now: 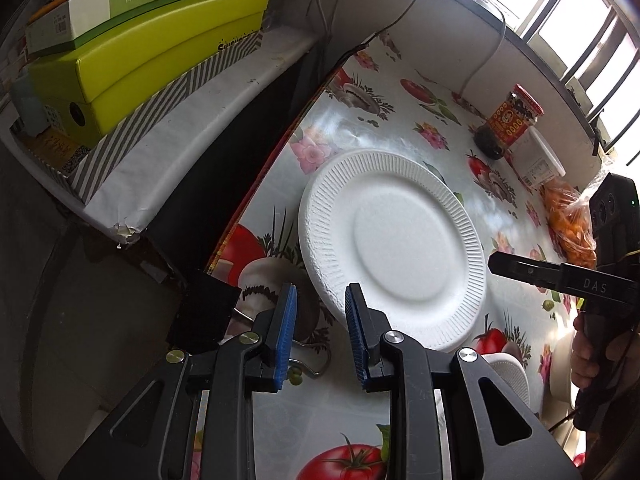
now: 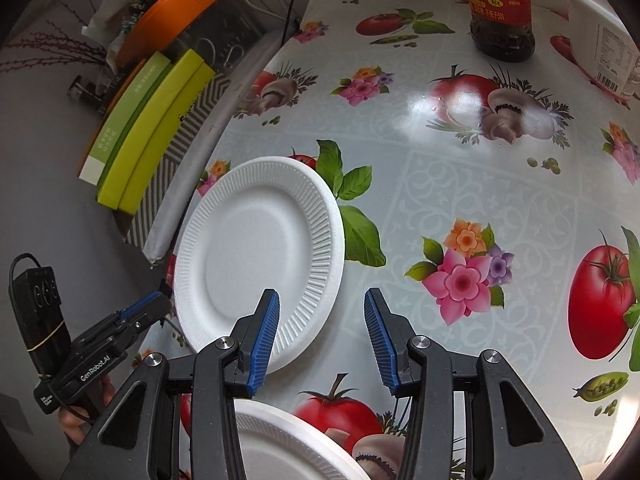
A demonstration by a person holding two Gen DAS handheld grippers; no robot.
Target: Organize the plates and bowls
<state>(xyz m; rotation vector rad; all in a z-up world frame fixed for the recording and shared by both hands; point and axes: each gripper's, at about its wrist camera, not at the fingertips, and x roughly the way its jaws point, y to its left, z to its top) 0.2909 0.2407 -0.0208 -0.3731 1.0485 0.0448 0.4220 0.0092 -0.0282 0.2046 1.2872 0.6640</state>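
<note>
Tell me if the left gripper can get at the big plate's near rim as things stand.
Probably yes: the left gripper is open and empty just short of the plate, whose near rim lies bare ahead.

Daylight pours in from the overexposed window (image 1: pixel 568 12), laying white glare on the glossy tabletop (image 2: pixel 420 100). Fisheye bending curves edges; corners fall dark, and the left side sits dim.

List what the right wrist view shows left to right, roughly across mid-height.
Left claw → yellow-green boxes → white foam plate → pink flower print → big tomato print.
</note>
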